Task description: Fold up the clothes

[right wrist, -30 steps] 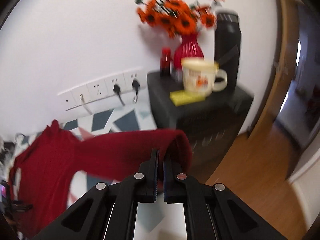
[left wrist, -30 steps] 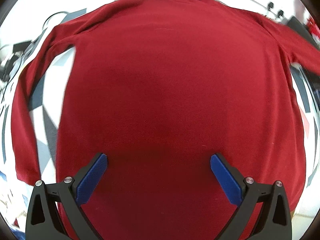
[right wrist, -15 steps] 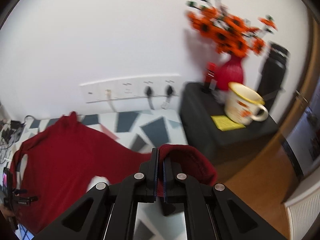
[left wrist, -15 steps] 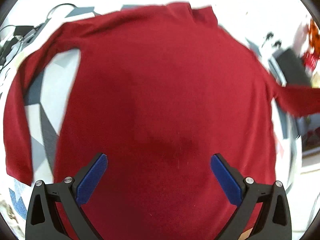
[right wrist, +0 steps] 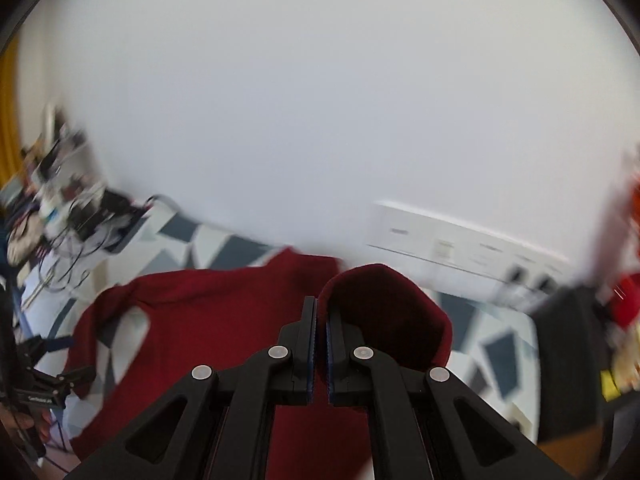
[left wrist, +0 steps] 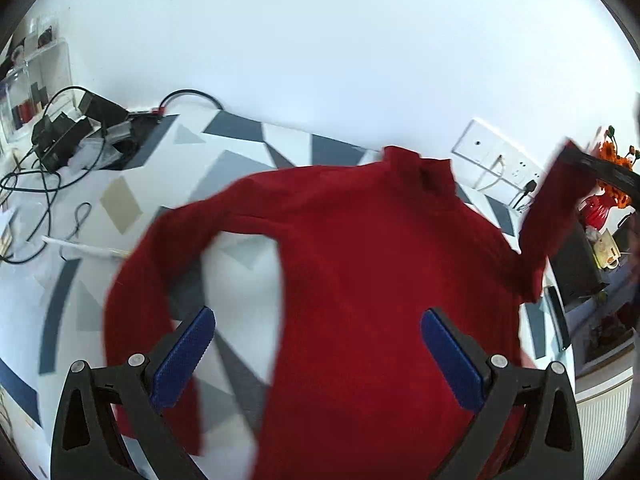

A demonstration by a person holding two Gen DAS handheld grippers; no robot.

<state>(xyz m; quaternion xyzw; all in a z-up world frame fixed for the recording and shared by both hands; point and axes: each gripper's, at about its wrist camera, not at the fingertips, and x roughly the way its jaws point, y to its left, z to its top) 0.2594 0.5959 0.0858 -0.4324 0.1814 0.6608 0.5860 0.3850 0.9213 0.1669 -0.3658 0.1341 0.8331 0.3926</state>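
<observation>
A red long-sleeved sweater [left wrist: 360,280] lies flat on a table under a grey-and-white patterned cloth [left wrist: 224,168], its collar toward the wall. My left gripper [left wrist: 318,356] hovers above the sweater's lower part, jaws wide open and holding nothing. Its left sleeve [left wrist: 136,280] bends down the left side. The right sleeve [left wrist: 552,216] is lifted off the table. My right gripper [right wrist: 322,320] is shut on that sleeve's cuff [right wrist: 388,312], which bulges over the right finger, with the sweater body [right wrist: 200,320] below it. The left gripper [right wrist: 44,384] shows at that view's left edge.
Cables and black electronics [left wrist: 72,132] crowd the table's back left corner. Wall sockets [left wrist: 496,160] with plugs sit behind the collar. To the right stands a black side table [left wrist: 576,264] with a mug [left wrist: 604,252] and a red vase of orange flowers [left wrist: 604,200].
My left gripper has risen and drawn back, so more of the table and wall shows. My right gripper has swung left with the cuff, from beside the side table to over the sweater.
</observation>
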